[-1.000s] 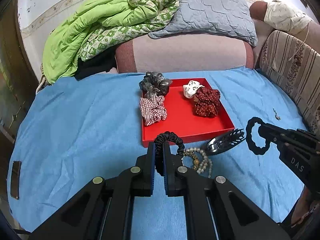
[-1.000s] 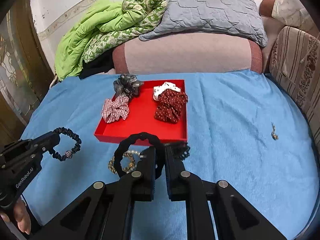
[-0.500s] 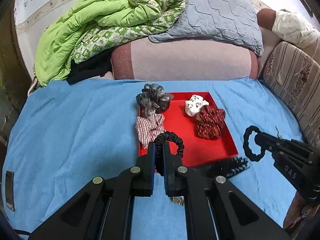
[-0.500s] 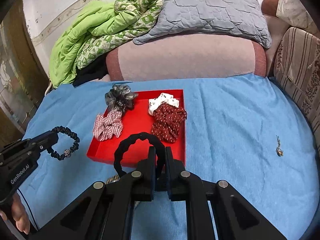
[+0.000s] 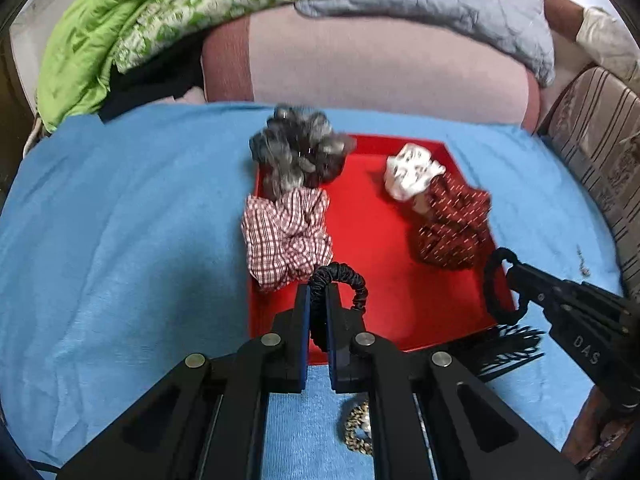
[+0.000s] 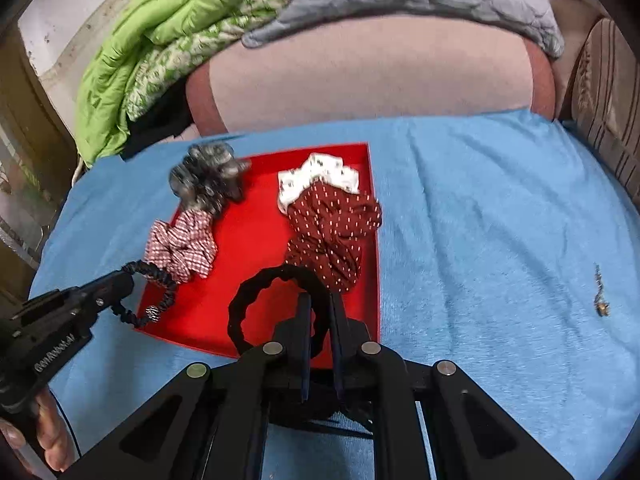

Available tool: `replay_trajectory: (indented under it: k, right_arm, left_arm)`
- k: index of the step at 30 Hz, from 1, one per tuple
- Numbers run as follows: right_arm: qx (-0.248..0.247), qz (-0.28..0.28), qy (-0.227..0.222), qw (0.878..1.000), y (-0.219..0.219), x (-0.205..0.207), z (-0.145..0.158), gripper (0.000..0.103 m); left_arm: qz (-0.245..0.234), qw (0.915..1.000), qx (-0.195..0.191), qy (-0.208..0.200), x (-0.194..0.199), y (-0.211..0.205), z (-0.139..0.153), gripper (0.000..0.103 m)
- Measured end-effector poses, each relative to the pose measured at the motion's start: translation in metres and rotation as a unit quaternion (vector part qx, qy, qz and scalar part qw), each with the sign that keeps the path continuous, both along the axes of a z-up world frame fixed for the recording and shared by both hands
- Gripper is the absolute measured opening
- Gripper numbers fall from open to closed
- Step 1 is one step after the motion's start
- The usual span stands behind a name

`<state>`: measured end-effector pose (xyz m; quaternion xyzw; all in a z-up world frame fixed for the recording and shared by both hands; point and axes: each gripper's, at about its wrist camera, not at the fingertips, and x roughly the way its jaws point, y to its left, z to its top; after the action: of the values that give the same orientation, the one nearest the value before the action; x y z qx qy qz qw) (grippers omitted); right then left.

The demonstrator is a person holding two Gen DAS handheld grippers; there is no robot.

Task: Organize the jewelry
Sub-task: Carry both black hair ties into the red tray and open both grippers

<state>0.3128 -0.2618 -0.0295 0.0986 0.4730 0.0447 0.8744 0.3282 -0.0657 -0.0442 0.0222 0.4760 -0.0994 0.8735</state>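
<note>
A red tray (image 5: pixel 376 240) (image 6: pixel 248 240) lies on the blue cloth and holds a grey scrunchie (image 5: pixel 300 152), a checked one (image 5: pixel 286 236), a white one (image 5: pixel 412 172) and a dark red dotted one (image 5: pixel 452 228). My left gripper (image 5: pixel 318 292) (image 6: pixel 128 280) is shut on a thin black hair tie (image 5: pixel 354 280) (image 6: pixel 160 292) with a small bead, over the tray's near left part. My right gripper (image 6: pixel 320 304) (image 5: pixel 516 276) is shut on a thicker black ruffled hair band (image 6: pixel 256 292) (image 5: pixel 490 292), over the tray's near right part.
A black claw clip (image 5: pixel 508 344) and a beaded bracelet (image 5: pixel 356 424) lie on the cloth just in front of the tray. A small earring (image 6: pixel 600 296) lies far right. Pillows and a green quilt (image 5: pixel 120 20) are piled behind. A hand (image 6: pixel 44 440) holds the left gripper.
Both grippers have moved forward and down, from in front of the tray to over its near edge, each still holding its hair tie. The clip and bracelet now lie under the fingers.
</note>
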Motion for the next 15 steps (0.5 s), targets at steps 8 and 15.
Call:
replay_trajectory:
  k: [8, 15]
  right_arm:
    - [0.011, 0.000, 0.027, 1.000, -0.002, 0.012, -0.026, 0.010]
    - [0.008, 0.002, 0.045, 0.999, -0.001, 0.013, -0.042, 0.010]
  left_arm:
    - [0.021, 0.9994, 0.019, 0.023, 0.013, 0.008, -0.028, 0.007]
    - [0.031, 0.9986, 0.022, 0.038, 0.014, 0.012, -0.041, 0.008]
